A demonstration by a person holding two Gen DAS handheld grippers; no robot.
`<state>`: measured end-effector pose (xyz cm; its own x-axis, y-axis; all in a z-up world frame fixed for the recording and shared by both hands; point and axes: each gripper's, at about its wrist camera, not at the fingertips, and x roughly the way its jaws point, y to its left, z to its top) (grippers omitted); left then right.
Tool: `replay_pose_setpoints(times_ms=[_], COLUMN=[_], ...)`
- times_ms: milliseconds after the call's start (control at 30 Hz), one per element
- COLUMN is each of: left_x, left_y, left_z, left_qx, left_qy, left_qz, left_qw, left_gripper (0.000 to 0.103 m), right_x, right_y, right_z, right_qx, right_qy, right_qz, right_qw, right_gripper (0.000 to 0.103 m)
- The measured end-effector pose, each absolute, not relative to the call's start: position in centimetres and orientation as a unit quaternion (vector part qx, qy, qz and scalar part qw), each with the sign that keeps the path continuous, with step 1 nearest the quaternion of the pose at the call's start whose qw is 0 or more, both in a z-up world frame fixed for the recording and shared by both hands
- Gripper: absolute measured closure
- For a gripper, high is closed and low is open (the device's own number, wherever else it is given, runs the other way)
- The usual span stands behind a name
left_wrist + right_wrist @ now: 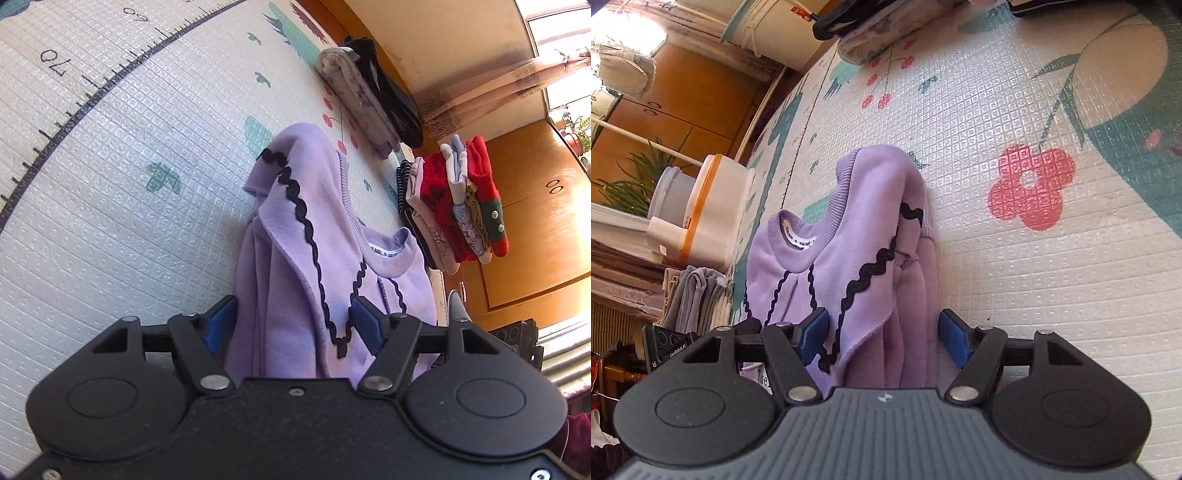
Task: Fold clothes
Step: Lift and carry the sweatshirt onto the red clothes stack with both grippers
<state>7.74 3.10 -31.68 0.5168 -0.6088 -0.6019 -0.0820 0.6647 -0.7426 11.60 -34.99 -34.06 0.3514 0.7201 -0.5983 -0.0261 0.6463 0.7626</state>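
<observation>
A lilac sweatshirt [295, 266] with black wavy trim lies on a white flower-printed mat [129, 206].

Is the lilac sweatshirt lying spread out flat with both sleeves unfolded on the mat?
No, the lilac sweatshirt lies on the play mat with its sides folded in over the body, one sleeve doubled across the front.

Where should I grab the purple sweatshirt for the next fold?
Probably at the ribbed hem, the far edge of the sweatshirt. It lies doubled and raised off the mat, so open fingers can slide under it from the far side. The collar end lies flatter, nearer the grippers.
</observation>
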Motion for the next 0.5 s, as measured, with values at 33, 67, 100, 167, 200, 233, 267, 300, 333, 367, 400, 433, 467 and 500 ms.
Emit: replay_pose_setpoints(times_ms=[33,67,100,167,200,233,267,300,333,367,400,433,467,500], left_x=[7.6,7.4,7.3,7.2,7.1,7.0,6.9,6.8,6.7,6.7,6.6,6.5,6.4,6.5], left_y=[3.2,3.4,3.5,3.4,3.4,3.4,3.4,3.5,3.6,3.7,3.6,3.5,3.4,3.3], left_z=[-31.8,-31.9,-32.0,-32.2,-32.4,-32.3,-32.3,-32.3,-32.2,-32.1,-31.8,-31.6,-31.3,-30.9], left_qx=[-0.381,-0.389,-0.395,-0.404,-0.41,-0.417,-0.424,-0.431,-0.437,-0.443,-0.447,-0.451,-0.456,-0.459], left_qy=[0.461,0.46,0.46,0.461,0.462,0.46,0.458,0.456,0.455,0.455,0.454,0.454,0.453,0.452], left_qz=[-0.163,-0.158,-0.155,-0.156,-0.159,-0.159,-0.158,-0.158,-0.159,-0.162,-0.166,-0.17,-0.175,-0.18], left_qw=[0.784,0.782,0.78,0.775,0.77,0.768,0.765,0.762,0.759,0.756,0.753,0.749,0.746,0.744], left_gripper=[0.039,0.042,0.049,0.063,0.067,0.068,0.069,0.07,0.07,0.071,0.071,0.071,0.071,0.071], right_x=[11.6,11.5,11.5,11.3,11.3,11.3,11.3,11.3,11.3,11.2,11.1,11.0,10.9,10.7], right_y=[-35.1,-35.1,-35.1,-35.0,-35.0,-34.9,-34.9,-34.8,-34.9,-35.0,-35.3,-35.6,-35.8,-36.2], right_z=[-34.2,-34.2,-34.3,-34.5,-34.5,-34.7,-34.8,-34.9,-34.9,-34.8,-34.7,-34.6,-34.5,-34.3], right_qx=[0.342,0.344,0.345,0.347,0.351,0.357,0.364,0.37,0.376,0.383,0.391,0.399,0.408,0.418], right_qy=[0.511,0.51,0.508,0.504,0.503,0.504,0.506,0.507,0.507,0.507,0.507,0.506,0.507,0.507], right_qz=[0.25,0.251,0.252,0.253,0.254,0.254,0.255,0.255,0.256,0.256,0.255,0.255,0.255,0.256], right_qw=[0.748,0.748,0.748,0.75,0.748,0.744,0.74,0.736,0.732,0.729,0.725,0.721,0.715,0.709], right_gripper=[0.036,0.036,0.039,0.045,0.052,0.057,0.063,0.065,0.066,0.067,0.068,0.068,0.068,0.068])
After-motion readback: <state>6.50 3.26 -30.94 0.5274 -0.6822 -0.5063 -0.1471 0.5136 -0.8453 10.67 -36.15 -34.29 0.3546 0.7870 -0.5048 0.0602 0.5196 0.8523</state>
